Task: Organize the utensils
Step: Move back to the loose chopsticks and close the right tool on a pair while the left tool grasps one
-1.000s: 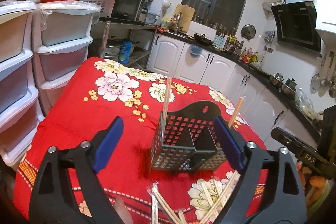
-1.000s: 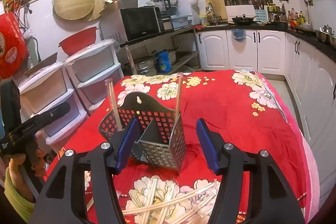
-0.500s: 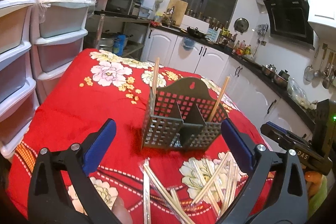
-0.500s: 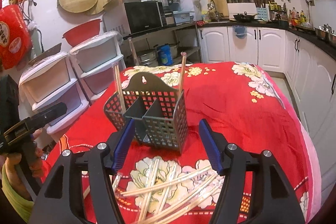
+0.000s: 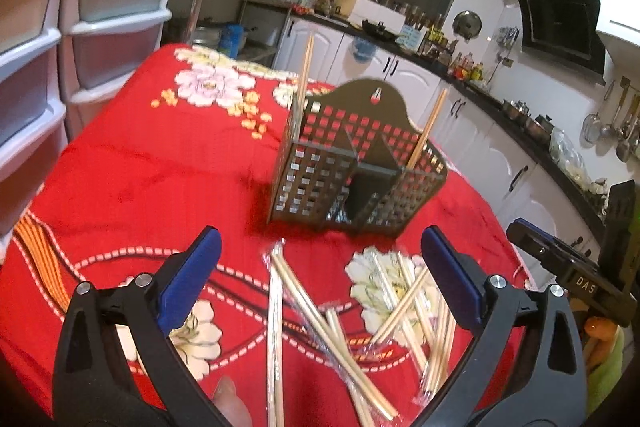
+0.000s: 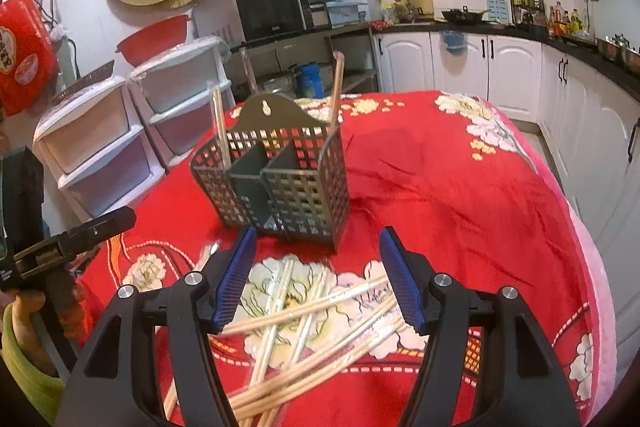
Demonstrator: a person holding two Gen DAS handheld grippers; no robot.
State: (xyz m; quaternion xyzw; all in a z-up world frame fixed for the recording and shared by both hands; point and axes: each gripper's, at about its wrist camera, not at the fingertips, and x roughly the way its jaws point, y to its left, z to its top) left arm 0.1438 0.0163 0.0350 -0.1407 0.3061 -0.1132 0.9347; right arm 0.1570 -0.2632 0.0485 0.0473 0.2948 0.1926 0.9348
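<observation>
A red flowered tablecloth (image 6: pixel 460 187) is covering the table, white plastic drawers (image 6: pixel 100 147) are standing beside it, and a microwave (image 6: pixel 268 11) is sitting behind

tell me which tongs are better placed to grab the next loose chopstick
Probably the right tongs: open, directly over the loose chopsticks. The left tongs are open too, but their pile sits lower and off-centre.

Utensil holder (image 5: pixel 352 171) on the table (image 5: pixel 132 179), two chopsticks (image 5: pixel 305 67) upright in it; loose chopsticks (image 6: pixel 304 311) scattered before it; drawer units (image 6: pixel 132 131) left of table.
</observation>
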